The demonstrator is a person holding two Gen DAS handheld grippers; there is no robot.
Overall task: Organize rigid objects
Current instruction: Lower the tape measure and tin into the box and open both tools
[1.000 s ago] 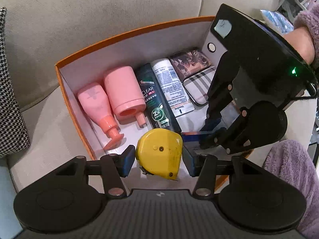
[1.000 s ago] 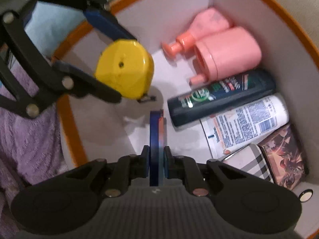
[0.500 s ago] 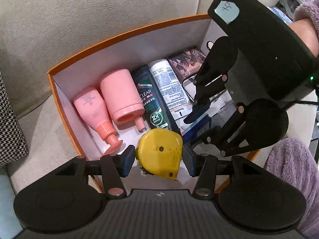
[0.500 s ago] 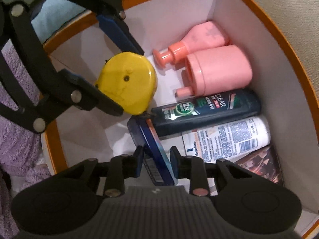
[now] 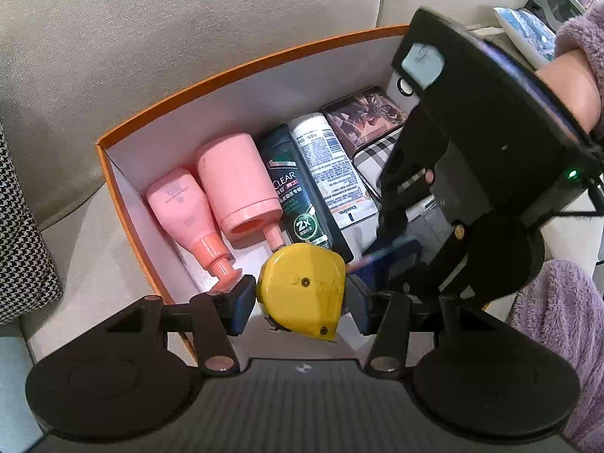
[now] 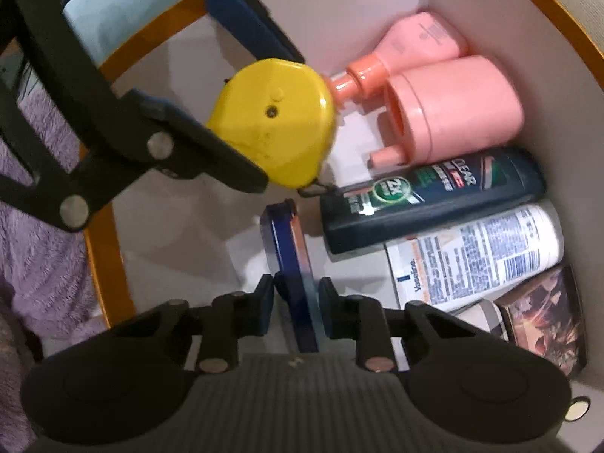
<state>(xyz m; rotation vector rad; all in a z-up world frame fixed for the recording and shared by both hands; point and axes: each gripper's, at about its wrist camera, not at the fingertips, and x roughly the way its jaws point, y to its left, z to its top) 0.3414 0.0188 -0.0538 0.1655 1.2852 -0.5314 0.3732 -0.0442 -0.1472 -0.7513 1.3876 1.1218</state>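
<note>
My left gripper (image 5: 300, 300) is shut on a yellow tape measure (image 5: 302, 288), held over the near end of an orange-rimmed white box (image 5: 241, 70). It also shows in the right wrist view (image 6: 273, 120). My right gripper (image 6: 295, 296) has its jaws slightly parted around a flat blue tin (image 6: 288, 260) standing on edge inside the box; the right pad touches it and a thin gap shows at the left pad. The tin shows in the left wrist view (image 5: 389, 255) under the right gripper (image 5: 381, 264).
In the box lie two pink bottles (image 5: 181, 204) (image 5: 238, 181), a dark CLEAR bottle (image 5: 298, 192), a white Vaseline bottle (image 5: 328, 166), a patterned tin (image 5: 362, 119) and a plaid tin (image 5: 372, 164). The box sits on a beige sofa (image 5: 170, 26). A houndstooth cushion (image 5: 19, 226) lies left.
The right gripper's jaws have opened from a tight grip on the blue tin, which now stands lower in the box. The left gripper with the tape measure moved slightly closer over the box.
</note>
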